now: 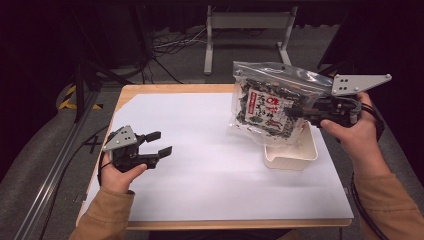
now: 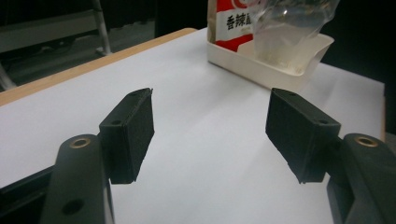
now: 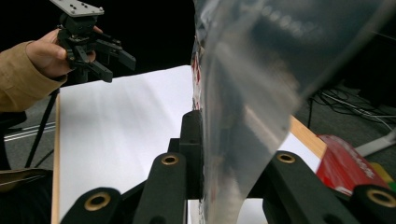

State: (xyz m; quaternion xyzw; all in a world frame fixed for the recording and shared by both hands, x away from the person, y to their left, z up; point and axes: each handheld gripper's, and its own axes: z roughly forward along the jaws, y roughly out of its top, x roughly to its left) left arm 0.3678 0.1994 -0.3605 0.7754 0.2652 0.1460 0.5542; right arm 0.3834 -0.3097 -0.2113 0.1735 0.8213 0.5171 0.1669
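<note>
Right now we've got the right gripper [image 1: 299,111] clamped on a clear zip-top plastic bag holding a dark snack packet w/ a red-and-white label [image 1: 265,102]; its black jaws pinch the bag's right edge and hold it upright, off the table, bottom corner hanging just over a shallow white rectangular plastic tray [image 1: 295,157]. In the right gripper view the clear film [image 3: 252,93] is squeezed flat between the two pads, so that grip is firm. Our left gripper [image 1: 159,143] sits well apart from the bag, low over the left part of the white paper sheet [image 1: 210,170] that covers the light wooden table [image 1: 150,90]. Its pads [image 2: 133,128] stand wide w/ nothing between them, just bare paper underneath. From the left gripper view the tray [image 2: 261,65] is ahead, near the table's far corner, w/ the bag's lower end [image 2: 280,28] hanging into it; whether it touches the tray floor we can't tell. The tray sits on the paper's right side, near the right edge.
</note>
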